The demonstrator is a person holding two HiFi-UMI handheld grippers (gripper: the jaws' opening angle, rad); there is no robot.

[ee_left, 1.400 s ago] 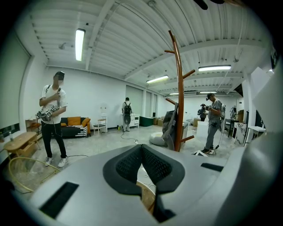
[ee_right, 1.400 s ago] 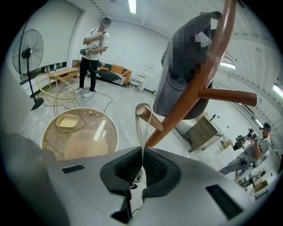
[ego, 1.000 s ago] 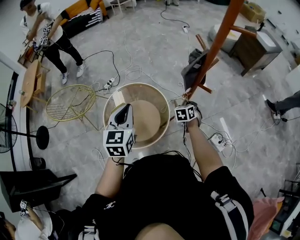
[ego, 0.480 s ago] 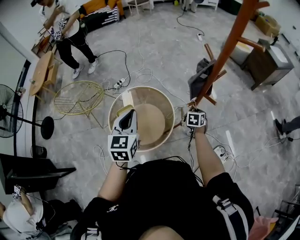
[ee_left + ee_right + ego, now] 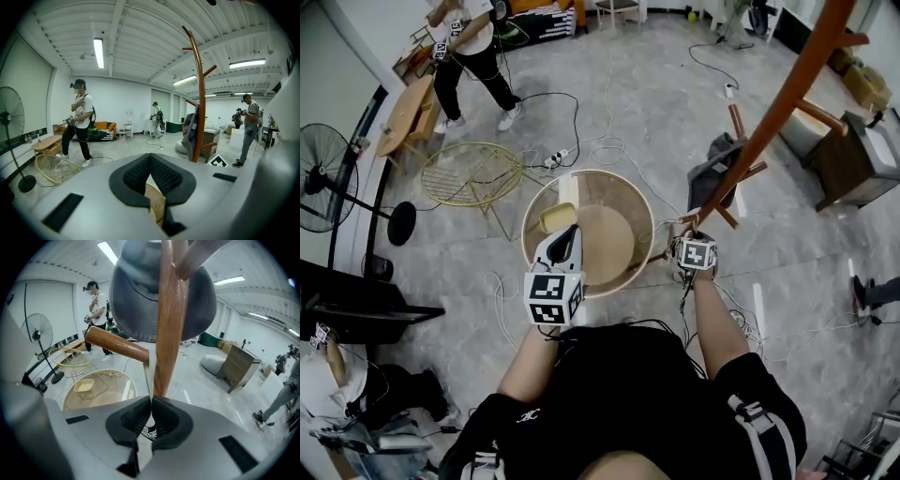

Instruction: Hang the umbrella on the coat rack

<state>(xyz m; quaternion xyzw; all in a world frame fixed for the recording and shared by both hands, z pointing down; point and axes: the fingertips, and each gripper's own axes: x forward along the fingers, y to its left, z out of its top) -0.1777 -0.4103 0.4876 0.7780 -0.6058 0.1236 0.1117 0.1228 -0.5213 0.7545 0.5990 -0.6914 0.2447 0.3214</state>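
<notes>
Right gripper view: pinches a thin white strap (image 5: 147, 376) between right gripper (image 5: 151, 401) tongs, beside the coat rack (image 5: 169, 348) pole, grey umbrella (image 5: 136, 301) hanging there just above; holds left gripper (image 5: 150, 157) tongs pressed together, empty, over the round table (image 5: 614, 192).

left gripper (image 5: 150, 157): fingers together, empty | right gripper (image 5: 151, 399): fingers pinching strap (image 5: 148, 373)

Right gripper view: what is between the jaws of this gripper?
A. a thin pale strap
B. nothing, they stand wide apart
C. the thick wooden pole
A: the right gripper is shut on a thin pale strap that runs up beside the coat rack pole.
</notes>
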